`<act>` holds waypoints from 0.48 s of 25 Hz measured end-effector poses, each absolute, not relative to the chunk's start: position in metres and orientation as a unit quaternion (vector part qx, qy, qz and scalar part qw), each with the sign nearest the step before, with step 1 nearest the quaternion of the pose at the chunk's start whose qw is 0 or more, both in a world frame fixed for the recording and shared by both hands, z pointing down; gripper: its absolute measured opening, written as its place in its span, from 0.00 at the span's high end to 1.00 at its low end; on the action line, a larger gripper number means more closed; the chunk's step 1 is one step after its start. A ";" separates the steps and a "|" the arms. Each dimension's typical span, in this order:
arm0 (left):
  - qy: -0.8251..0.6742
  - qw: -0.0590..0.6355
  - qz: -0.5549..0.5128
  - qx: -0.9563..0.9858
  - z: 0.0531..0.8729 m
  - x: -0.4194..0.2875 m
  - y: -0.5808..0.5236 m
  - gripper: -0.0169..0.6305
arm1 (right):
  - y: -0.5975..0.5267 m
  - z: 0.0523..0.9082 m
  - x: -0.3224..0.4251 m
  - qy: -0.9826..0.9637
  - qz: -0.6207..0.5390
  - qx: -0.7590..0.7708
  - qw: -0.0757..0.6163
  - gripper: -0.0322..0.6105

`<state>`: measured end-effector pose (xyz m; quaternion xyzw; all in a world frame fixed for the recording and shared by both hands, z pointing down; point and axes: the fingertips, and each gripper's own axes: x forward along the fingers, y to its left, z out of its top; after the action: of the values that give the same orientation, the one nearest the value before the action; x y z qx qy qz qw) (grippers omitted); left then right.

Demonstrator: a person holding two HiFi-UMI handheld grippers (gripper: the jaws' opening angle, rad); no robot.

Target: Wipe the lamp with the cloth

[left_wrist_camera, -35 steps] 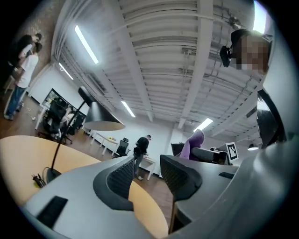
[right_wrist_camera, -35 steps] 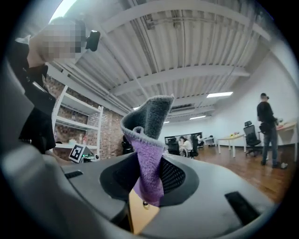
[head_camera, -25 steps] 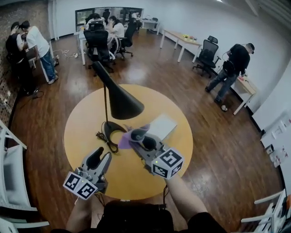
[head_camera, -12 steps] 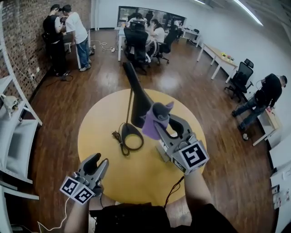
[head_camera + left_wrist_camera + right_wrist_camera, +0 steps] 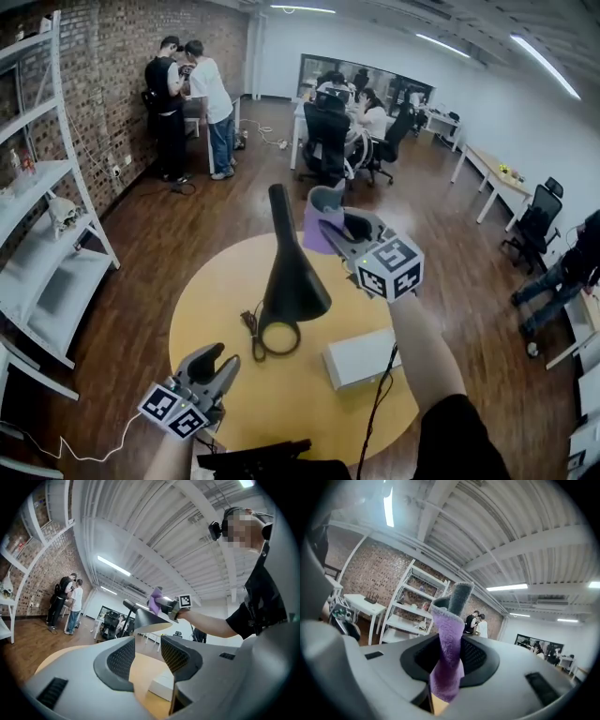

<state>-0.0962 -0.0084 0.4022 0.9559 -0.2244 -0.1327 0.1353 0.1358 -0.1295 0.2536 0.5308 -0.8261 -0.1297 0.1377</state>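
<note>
The black metal lamp stands on the round, smooth yellow table. Its slim, straight neck widens into a matte conical shade, and its flat base is an open ring. A black cord lies bunched against the ring's left side. To the right of the base lies a plain white rectangular box with sharp edges.

The soft, fleecy purple cloth is in the right gripper, raised level and just right of the lamp's neck. In the head view a sliver of floor shows between cloth and neck. The right gripper view shows the two black, mesh-textured pads partly closed and pinching the cloth, which is bunched into a thick upright fold with a grey edge at its top.

The left gripper hovers low over the table's near edge, well apart from the lamp. Its moulded grey plastic jaws stand wide, and only air and tabletop show between the ribbed black pads.

Each gripper carries a white cube printed with square black-and-white block markers.
</note>
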 end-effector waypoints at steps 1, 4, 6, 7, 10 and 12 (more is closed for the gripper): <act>-0.233 0.130 -0.129 0.955 0.398 -0.090 -0.007 0.72 | -0.148 0.256 0.136 -0.826 -0.140 0.523 0.157 0.78; -0.266 0.118 -0.122 0.949 0.394 -0.079 -0.002 0.72 | -0.200 0.257 0.133 -0.816 -0.185 0.500 0.222 0.78; -0.285 0.123 -0.127 0.942 0.395 -0.077 0.001 0.72 | -0.234 0.257 0.135 -0.803 -0.207 0.495 0.259 0.78; -0.293 0.127 -0.128 0.939 0.396 -0.078 0.001 0.72 | -0.250 0.258 0.135 -0.796 -0.213 0.495 0.274 0.78; -0.309 0.135 -0.125 0.933 0.398 -0.085 0.002 0.72 | -0.283 0.274 0.134 -0.780 -0.217 0.494 0.317 0.78; -0.309 0.137 -0.124 0.933 0.401 -0.092 0.004 0.72 | -0.289 0.288 0.129 -0.776 -0.220 0.480 0.347 0.79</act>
<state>-0.0921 0.0038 0.4009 0.9331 -0.3086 -0.1237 0.1367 0.1287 -0.2890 0.2882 0.4795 -0.7756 -0.2198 0.3468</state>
